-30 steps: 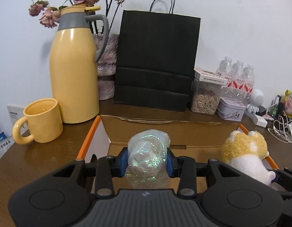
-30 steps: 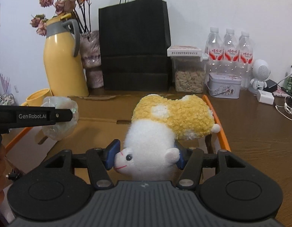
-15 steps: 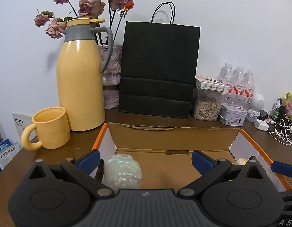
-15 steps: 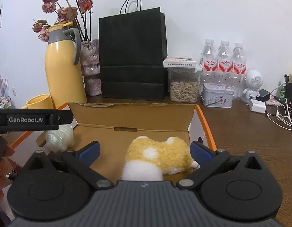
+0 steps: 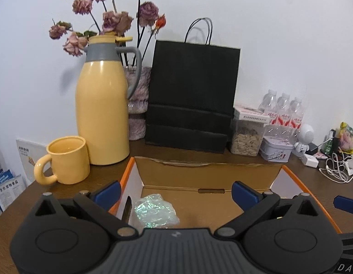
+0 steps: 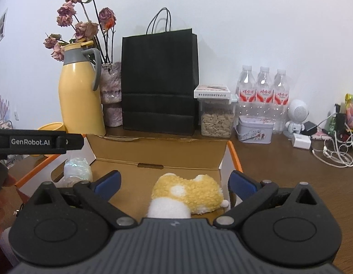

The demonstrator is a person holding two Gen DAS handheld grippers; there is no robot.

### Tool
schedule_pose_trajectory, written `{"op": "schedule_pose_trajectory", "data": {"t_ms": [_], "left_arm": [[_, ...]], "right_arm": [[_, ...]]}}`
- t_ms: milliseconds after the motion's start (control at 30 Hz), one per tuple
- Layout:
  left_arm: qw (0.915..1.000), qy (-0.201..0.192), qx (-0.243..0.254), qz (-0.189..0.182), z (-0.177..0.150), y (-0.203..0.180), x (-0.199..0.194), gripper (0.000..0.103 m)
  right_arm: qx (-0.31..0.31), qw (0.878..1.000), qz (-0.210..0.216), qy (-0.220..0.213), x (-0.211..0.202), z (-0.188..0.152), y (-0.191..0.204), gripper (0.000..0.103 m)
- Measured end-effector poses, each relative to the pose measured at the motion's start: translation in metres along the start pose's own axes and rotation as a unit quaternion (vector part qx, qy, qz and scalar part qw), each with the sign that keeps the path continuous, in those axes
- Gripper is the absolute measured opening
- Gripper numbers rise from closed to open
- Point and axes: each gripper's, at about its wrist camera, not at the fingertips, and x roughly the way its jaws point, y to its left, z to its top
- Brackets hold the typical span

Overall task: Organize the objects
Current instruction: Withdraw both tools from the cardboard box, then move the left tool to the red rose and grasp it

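You are finishing a drop-off: the left gripper and the right gripper are both standing wide open with nothing between the pads, having just been opening, and each is hanging over the near side of the box. The crinkly bag is lying on the box floor by the left wall, and the plush is lying near the right wall, the two well apart. As I judge it, these two things are stowed and you are now needing another thing from the counter. Lifting clear is calling for care: the orange box edges are flanking both grippers. The mug and jug are crowding the left, cables the right.
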Motion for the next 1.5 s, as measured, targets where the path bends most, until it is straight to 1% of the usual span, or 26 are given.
{"op": "schedule_pose_trajectory", "data": {"t_ms": [167,267,367,600,967,1167,1333,1500], "left_arm": [[0.9999,-0.010,0.003,-0.013,-0.004,0.002,-0.017,0.103],[0.9998,-0.009,0.007,-0.019,-0.007,0.003,-0.028,0.103],[0.9998,-0.012,0.013,-0.008,-0.013,0.003,-0.039,0.103],[0.9995,-0.011,0.027,-0.013,-0.025,0.007,-0.066,0.103],[0.9995,0.001,0.030,0.003,-0.042,0.035,-0.106,0.103],[0.9992,0.018,0.032,0.014,-0.057,0.053,-0.123,0.103],[0.9981,0.043,0.037,0.026,-0.074,0.068,-0.131,0.103],[0.9960,0.074,0.042,0.027,-0.096,0.076,-0.135,0.103]], "right_arm": [[-0.010,1.000,-0.001,-0.011,-0.015,-0.004,0.003,0.103],[-0.013,1.000,-0.001,-0.015,-0.024,-0.007,0.004,0.103],[-0.015,1.000,-0.003,-0.018,-0.034,-0.011,0.006,0.103],[-0.015,1.000,-0.003,-0.021,-0.062,-0.021,0.012,0.103],[-0.019,1.000,-0.002,-0.007,-0.097,-0.040,0.028,0.103],[-0.029,1.000,-0.007,0.002,-0.117,-0.053,0.034,0.103],[-0.030,0.999,-0.015,0.014,-0.129,-0.066,0.032,0.103],[-0.021,0.999,-0.023,0.031,-0.136,-0.081,0.024,0.103]]}}
